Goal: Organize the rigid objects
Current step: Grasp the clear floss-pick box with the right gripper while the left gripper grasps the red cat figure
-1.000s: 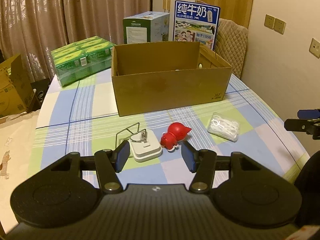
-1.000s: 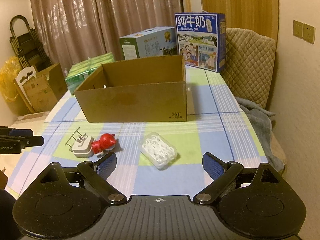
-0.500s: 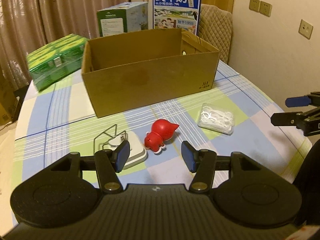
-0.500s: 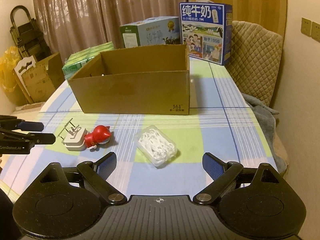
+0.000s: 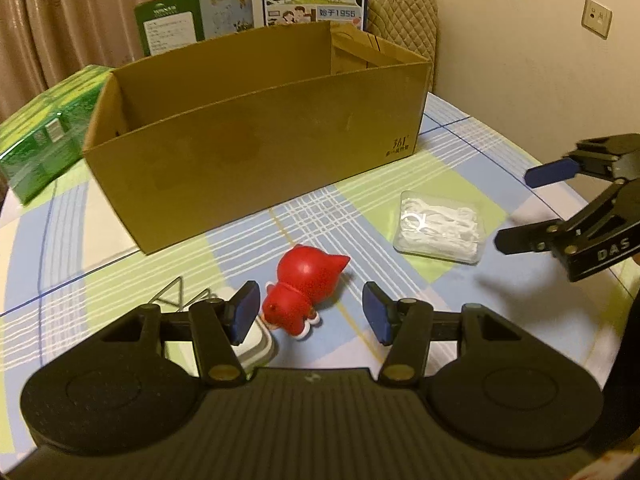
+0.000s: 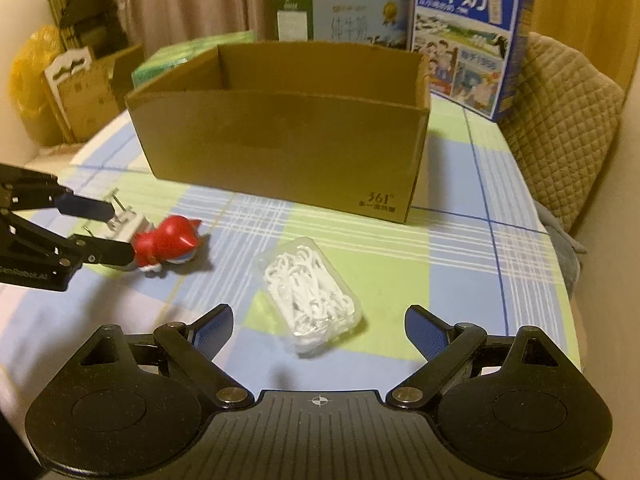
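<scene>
The cardboard box [image 6: 280,140] carries "361°" printed low on its front wall, near the right corner, with smaller print beneath too fine to read. The blue carton [image 6: 472,40] at the table's far edge shows "纯牛奶" in big white characters. The right gripper [image 5: 524,208] reads "DAS" on its body.
</scene>
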Motion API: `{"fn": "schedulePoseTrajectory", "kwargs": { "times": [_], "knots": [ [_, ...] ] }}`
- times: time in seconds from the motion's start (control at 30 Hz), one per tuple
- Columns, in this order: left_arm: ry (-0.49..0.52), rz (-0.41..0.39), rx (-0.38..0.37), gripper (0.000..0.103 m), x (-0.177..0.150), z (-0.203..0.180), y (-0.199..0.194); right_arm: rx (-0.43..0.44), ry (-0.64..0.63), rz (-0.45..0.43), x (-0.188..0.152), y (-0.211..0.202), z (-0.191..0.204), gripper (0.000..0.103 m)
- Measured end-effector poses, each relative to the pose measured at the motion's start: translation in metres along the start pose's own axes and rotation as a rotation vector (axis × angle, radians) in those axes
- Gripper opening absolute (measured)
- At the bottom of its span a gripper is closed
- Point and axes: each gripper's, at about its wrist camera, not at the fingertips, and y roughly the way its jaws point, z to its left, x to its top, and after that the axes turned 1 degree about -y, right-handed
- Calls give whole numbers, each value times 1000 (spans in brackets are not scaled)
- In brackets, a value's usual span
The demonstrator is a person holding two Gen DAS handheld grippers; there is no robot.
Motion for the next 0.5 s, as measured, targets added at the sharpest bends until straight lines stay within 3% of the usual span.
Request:
{"fn": "schedulePoseTrajectory", "kwargs": {
  "times": [0.3, 0.5],
  "knots": [
    [102, 25, -14, 51, 8, -5, 37, 37, -74, 71, 2, 52, -7, 89],
    [175, 51, 24, 51, 11, -8, 56, 27, -111, 91, 4, 70, -4, 79]
  ]
}}
